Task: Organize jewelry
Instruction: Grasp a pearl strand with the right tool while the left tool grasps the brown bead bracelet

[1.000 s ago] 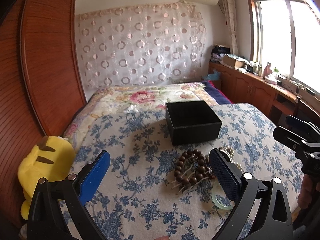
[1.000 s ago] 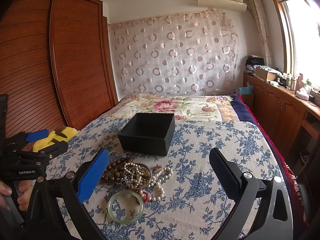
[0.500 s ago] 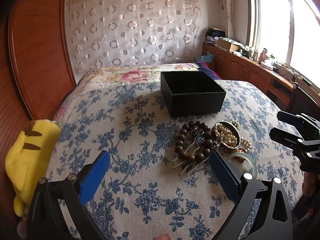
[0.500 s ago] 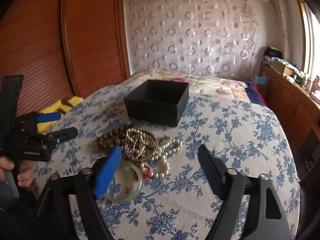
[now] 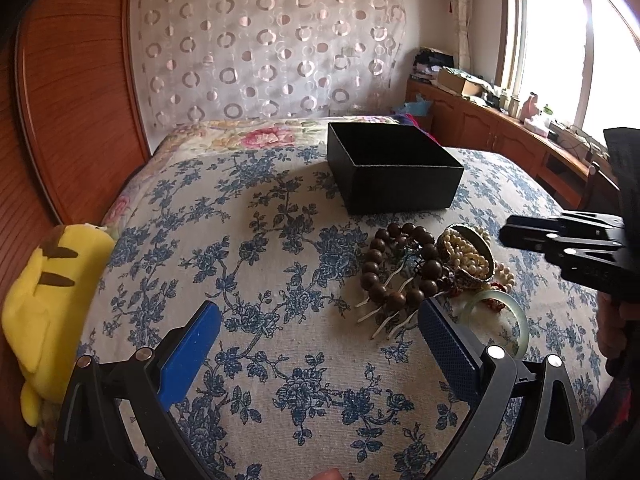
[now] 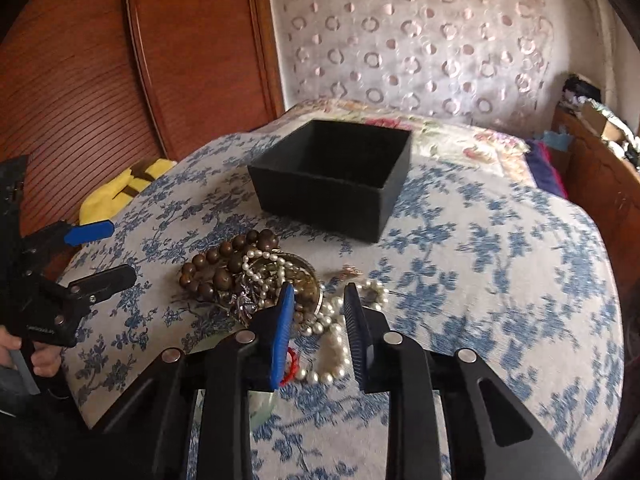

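Two grippers in view. Left gripper (image 5: 318, 322): fingers spread wide, nothing between them, hovering over bare bedspread just left of the jewelry. Right gripper (image 6: 318, 304): fingers drawn in to a narrow gap with nothing pinched, tips low over the pearl necklace (image 6: 332, 340).

Jewelry pile, counted from the near edge:
- one pale green bangle (image 5: 502, 322), lying flat, nearest the left gripper's right finger
- one small red loop (image 6: 291, 362), partly hidden behind the right gripper's blue pad
- one pearl necklace, strands spilling out toward the right
- one small round metal dish (image 5: 466, 256), tilted, heaped with pearls
- one brown wooden bead bracelet (image 5: 400, 266), touching the dish on its left
- several thin pale prongs (image 5: 380, 312) poking out from under the beads; cannot tell what they belong to.

Just beyond the pile: one open black box (image 5: 394, 168), upright, nothing visible inside.

Surface: bed with blue-flowered white bedspread (image 5: 256, 240); a pink-floral quilt (image 5: 260, 136) at the far end. One yellow plush toy (image 5: 44, 304) at the left edge.

Room: red-brown wooden wardrobe (image 5: 76, 92) on the left, sheer curtain with circle pattern (image 5: 264, 48) on the back wall, cluttered wooden counter (image 5: 500, 120) under a bright window on the right.
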